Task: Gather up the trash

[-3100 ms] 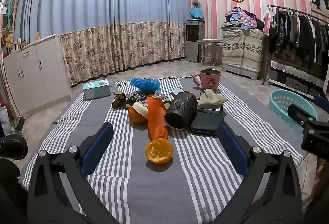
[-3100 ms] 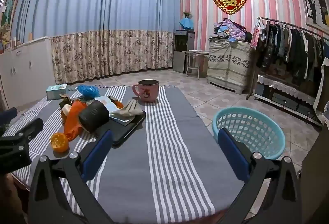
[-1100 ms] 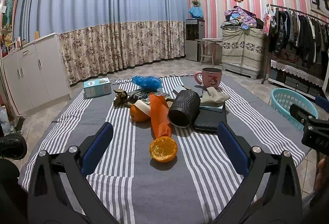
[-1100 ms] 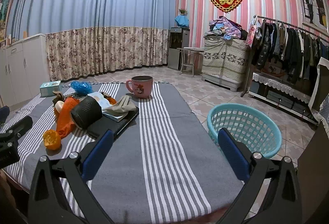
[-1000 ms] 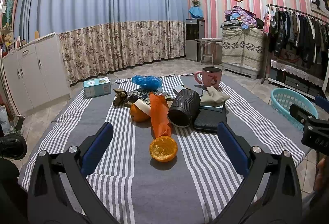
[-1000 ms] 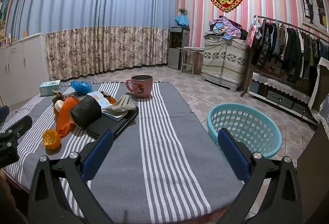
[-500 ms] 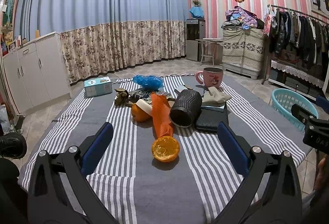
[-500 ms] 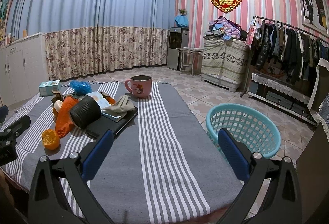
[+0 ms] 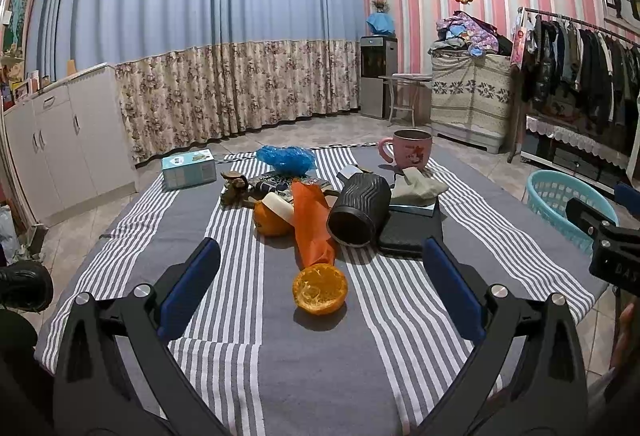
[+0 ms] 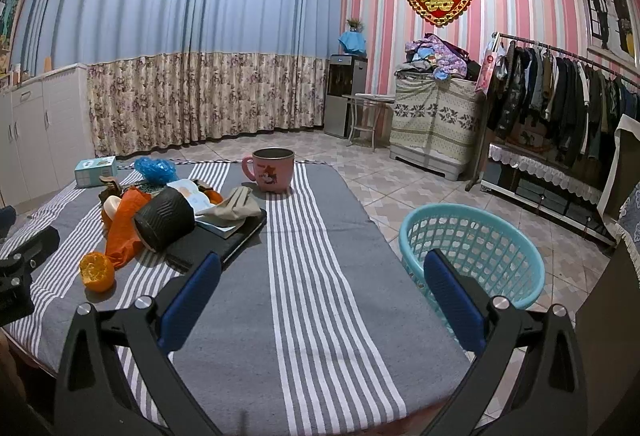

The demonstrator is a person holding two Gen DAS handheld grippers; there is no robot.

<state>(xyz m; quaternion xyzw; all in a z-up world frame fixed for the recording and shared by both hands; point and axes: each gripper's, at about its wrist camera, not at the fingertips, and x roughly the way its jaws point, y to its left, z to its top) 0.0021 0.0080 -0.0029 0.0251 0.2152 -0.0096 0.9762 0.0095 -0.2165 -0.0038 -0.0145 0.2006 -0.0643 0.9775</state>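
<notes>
Both the left tool and right tool gaped wide, holding nothing. An orange half lay just nearer than the orange wrapper; the basket stood well apart.

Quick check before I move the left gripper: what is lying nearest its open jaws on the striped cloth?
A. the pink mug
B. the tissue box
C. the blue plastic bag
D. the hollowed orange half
D: the hollowed orange half lies alone on the striped cloth just ahead of the left gripper, nearer than the clutter behind it.
</notes>
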